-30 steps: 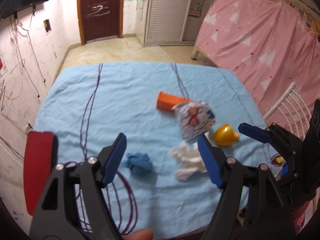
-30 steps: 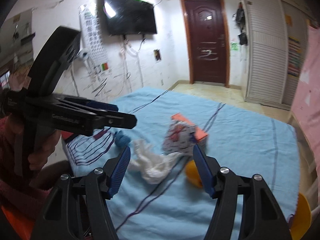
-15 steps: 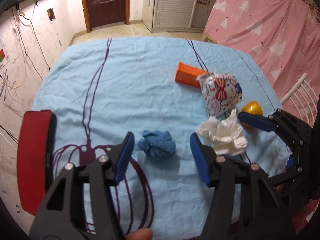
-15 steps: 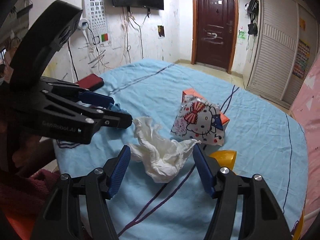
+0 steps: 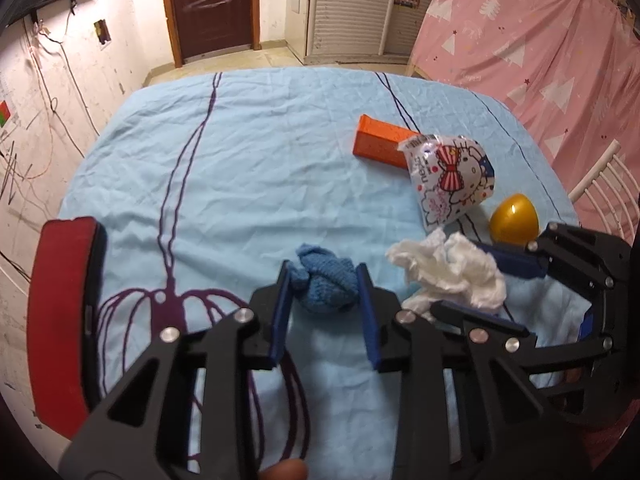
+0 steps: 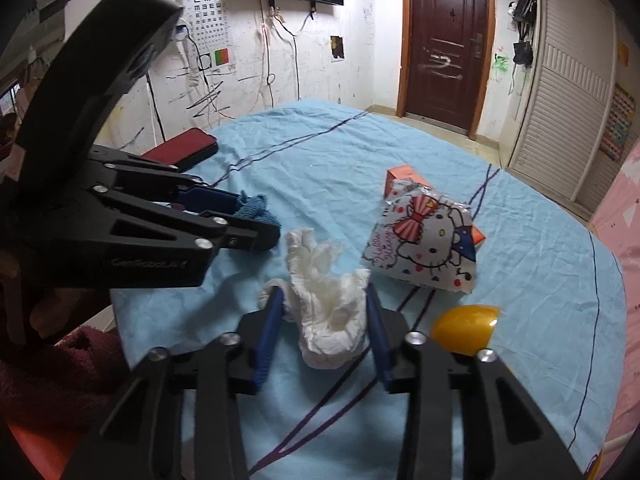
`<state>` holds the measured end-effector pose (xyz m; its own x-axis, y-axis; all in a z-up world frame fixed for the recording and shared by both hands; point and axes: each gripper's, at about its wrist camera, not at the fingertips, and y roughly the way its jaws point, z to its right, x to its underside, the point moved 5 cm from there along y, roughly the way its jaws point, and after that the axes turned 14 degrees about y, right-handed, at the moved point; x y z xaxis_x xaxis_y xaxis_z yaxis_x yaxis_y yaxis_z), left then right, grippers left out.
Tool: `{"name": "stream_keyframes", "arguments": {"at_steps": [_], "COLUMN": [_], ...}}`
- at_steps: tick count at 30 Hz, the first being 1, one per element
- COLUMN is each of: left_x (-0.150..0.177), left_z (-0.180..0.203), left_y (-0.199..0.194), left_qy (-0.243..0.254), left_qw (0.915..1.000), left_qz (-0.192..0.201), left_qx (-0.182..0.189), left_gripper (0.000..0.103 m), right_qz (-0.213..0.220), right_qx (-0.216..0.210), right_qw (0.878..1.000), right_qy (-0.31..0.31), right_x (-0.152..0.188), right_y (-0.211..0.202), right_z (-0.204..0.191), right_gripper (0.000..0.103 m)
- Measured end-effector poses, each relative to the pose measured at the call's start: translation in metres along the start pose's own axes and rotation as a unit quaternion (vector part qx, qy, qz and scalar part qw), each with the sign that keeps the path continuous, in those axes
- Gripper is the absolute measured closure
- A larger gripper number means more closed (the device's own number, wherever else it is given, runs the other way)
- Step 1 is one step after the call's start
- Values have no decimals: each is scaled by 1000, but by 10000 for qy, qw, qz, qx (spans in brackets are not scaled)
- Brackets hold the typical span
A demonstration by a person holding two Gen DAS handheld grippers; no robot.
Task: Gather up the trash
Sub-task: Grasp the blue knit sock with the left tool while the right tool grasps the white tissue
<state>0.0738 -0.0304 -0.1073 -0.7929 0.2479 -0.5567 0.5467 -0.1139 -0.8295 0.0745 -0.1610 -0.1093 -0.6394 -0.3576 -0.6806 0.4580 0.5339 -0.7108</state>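
Note:
A crumpled blue cloth (image 5: 326,292) lies on the light blue tablecloth (image 5: 240,160). My left gripper (image 5: 324,276) straddles it; its jaws are closing and both blue pads touch the cloth's sides. Just to the right, a crumpled white tissue (image 5: 452,276) sits between the fingers of my right gripper (image 5: 484,288). In the right wrist view, the right gripper (image 6: 324,292) is closing on the tissue (image 6: 320,272), with its pads against it. My left gripper (image 6: 256,220) shows at the left of that view, holding the blue cloth (image 6: 252,206).
Farther back lie an orange box (image 5: 380,140), a Hello Kitty wrapper (image 5: 448,184) and a yellow egg-shaped shell (image 5: 514,220). A red padded object (image 5: 60,320) sits at the table's left edge. A white chair back (image 5: 600,188) and a pink curtain stand to the right.
Both grippers sank toward the table and their jaws narrowed. The left now clasps the blue cloth. The right, which moved in over the white tissue, now clasps it.

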Motion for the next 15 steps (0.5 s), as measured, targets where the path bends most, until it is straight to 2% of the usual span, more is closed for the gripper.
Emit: {"name": "stream_keyframes", "arguments": {"at_steps": [6, 11, 15], "left_x": [-8, -21, -41], "left_z": [-5, 2, 17], "left_y": [-17, -33, -49], "left_qy": [-18, 113, 283], "left_qw": [9997, 9990, 9973], "left_qz": [210, 418, 671], "left_qx": [-82, -77, -14], "left_gripper": [74, 74, 74], "right_qz": [228, 648, 1132], "right_qx": [58, 78, 273], "right_qw": [9997, 9975, 9914], "right_qy": [54, 261, 595], "right_x": [-4, -13, -20], "right_y": [-13, -47, -86], "right_z": [1, 17, 49], "right_gripper": [81, 81, 81]}}
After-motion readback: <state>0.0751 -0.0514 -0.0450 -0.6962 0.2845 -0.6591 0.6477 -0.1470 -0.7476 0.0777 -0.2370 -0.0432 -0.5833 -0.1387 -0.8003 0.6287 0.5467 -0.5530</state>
